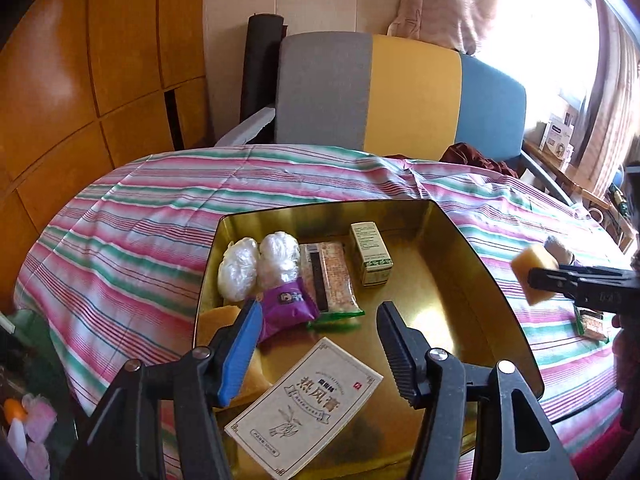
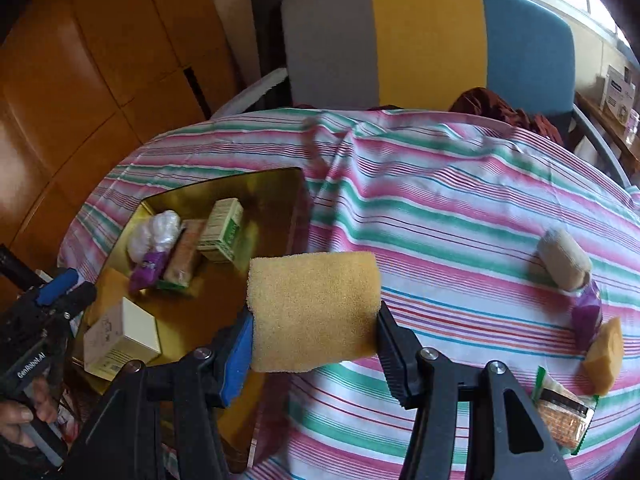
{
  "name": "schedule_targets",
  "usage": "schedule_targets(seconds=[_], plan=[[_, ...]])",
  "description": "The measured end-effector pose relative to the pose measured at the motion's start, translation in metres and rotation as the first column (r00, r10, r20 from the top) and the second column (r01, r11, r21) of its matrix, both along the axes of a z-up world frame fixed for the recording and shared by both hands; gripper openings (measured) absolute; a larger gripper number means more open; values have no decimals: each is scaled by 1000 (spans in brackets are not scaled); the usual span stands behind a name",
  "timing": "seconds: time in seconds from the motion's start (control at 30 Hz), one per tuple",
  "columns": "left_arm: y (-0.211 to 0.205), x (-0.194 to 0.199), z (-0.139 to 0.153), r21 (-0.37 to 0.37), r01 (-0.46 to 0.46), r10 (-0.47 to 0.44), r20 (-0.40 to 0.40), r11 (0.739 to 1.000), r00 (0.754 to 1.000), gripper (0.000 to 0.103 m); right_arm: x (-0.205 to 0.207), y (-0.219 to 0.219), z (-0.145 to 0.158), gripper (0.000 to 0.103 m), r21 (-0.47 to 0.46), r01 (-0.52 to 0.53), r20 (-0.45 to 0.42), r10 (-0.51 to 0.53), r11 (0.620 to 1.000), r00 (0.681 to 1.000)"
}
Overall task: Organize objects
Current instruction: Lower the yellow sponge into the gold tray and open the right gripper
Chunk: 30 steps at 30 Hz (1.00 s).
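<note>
A gold tray (image 1: pixel 496 300) on the striped tablecloth holds two white plastic bundles (image 1: pixel 256 264), a purple packet (image 1: pixel 286 308), a snack bar (image 1: pixel 330 280), a small green box (image 1: pixel 370 254), a flat cream box (image 1: pixel 304 404) and a yellow sponge (image 1: pixel 216 320). My left gripper (image 1: pixel 316 356) is open and empty above the tray's near side. My right gripper (image 2: pixel 314 344) is shut on a yellow sponge (image 2: pixel 314 308), held above the cloth right of the tray (image 2: pixel 276 184). It shows in the left wrist view (image 1: pixel 534 274) too.
On the cloth at right lie a beige roll (image 2: pixel 564 260), a purple packet (image 2: pixel 586 314), another yellow sponge (image 2: pixel 606 356) and a snack bar (image 2: pixel 564 416). A grey, yellow and blue chair (image 1: pixel 400 88) stands behind the table. Wooden cabinets (image 1: pixel 80 80) are at left.
</note>
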<state>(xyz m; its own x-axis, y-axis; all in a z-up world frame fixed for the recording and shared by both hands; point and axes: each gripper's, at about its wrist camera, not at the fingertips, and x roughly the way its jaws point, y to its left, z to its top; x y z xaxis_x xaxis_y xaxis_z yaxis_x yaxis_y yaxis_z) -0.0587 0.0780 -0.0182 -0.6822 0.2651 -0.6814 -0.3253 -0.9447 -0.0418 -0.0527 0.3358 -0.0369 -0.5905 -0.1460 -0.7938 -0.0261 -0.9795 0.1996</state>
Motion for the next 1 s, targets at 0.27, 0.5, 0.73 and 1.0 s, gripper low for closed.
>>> schedule_targets(seconds=[0.27, 0.5, 0.73, 1.0], plan=[[-16, -2, -3, 32, -24, 24, 16, 999, 1000, 61, -39, -52, 4, 57, 20, -65, -3, 65, 998, 998], [-45, -7, -8, 50, -88, 87, 28, 995, 996, 61, -92, -71, -7, 59, 118, -54, 23, 52, 992, 998], [-67, -10, -18, 54, -141, 138, 57, 989, 989, 61, -128, -83, -33, 62, 179, -66, 86, 51, 982, 995], [-66, -11, -19, 52, -140, 137, 59, 989, 989, 61, -128, -79, -36, 78, 172, -61, 78, 48, 983, 996]])
